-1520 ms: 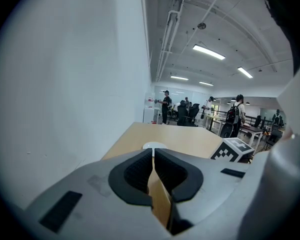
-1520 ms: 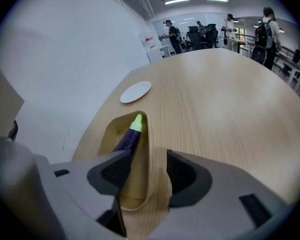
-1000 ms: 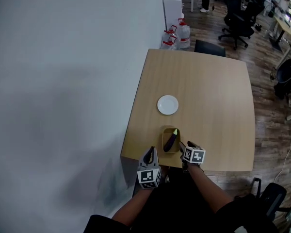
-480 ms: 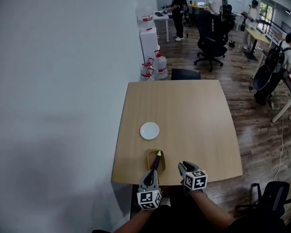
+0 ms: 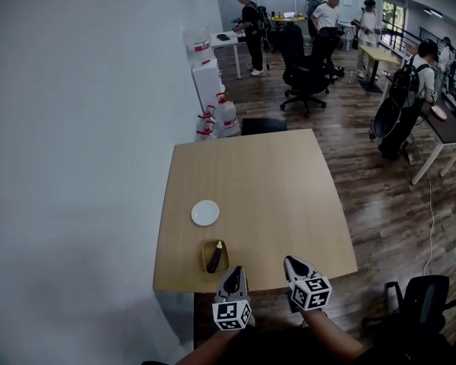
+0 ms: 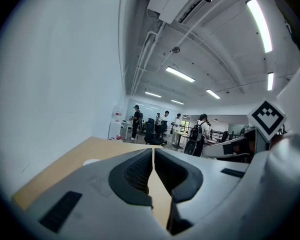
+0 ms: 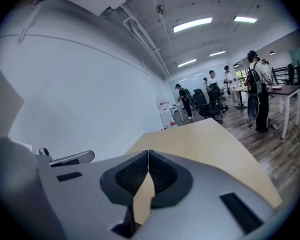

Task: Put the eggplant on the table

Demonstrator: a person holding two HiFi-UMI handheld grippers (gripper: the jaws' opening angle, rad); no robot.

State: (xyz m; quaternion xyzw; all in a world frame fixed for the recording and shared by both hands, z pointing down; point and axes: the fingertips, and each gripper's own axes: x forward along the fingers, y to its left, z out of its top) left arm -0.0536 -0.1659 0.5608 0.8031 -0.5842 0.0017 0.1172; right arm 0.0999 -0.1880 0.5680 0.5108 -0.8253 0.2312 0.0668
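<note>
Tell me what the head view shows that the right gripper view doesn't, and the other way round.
Only the head view: the eggplant lying in a yellowish dish near the near edge of the table, with the white plate beyond it.
Only the right gripper view: the right hand-held gripper seen close up, its jaws shut with nothing between them, and the ceiling lights.
Both: the table, the white wall and people standing at the far desks.
</note>
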